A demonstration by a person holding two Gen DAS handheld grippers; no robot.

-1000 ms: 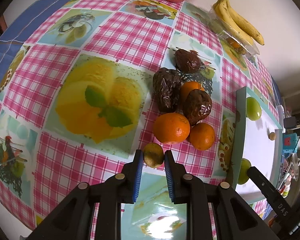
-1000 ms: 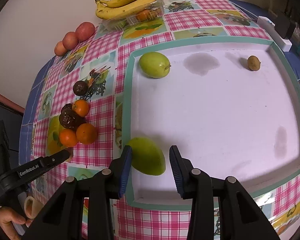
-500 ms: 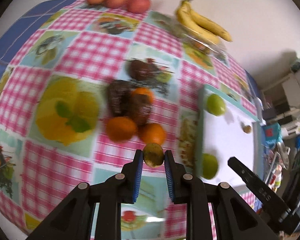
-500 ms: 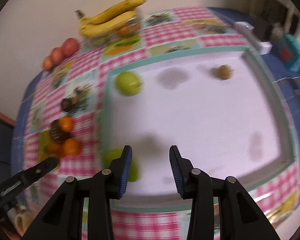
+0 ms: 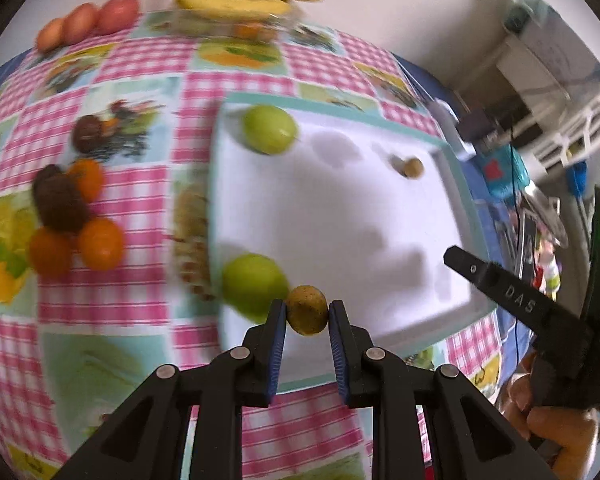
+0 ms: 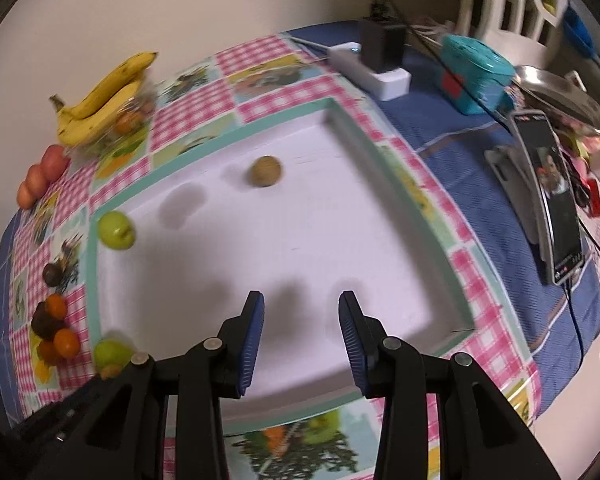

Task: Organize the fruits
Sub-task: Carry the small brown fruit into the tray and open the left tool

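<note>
My left tongs (image 5: 307,311) pinch a small brownish-yellow fruit (image 5: 306,309) between the blue pads, lifted over the near edge of the white tray (image 5: 340,216). Just at its 9 o'clock a green apple (image 5: 254,284) lies in the tray's near corner; another green apple (image 5: 269,129) sits toward 12, and a second small brown fruit (image 5: 412,167) toward 1. My right tongs (image 6: 301,330) hang wide apart, holding nothing, over the tray. Oranges (image 5: 100,243) wait on the checked surface (image 5: 148,56) at 9.
</note>
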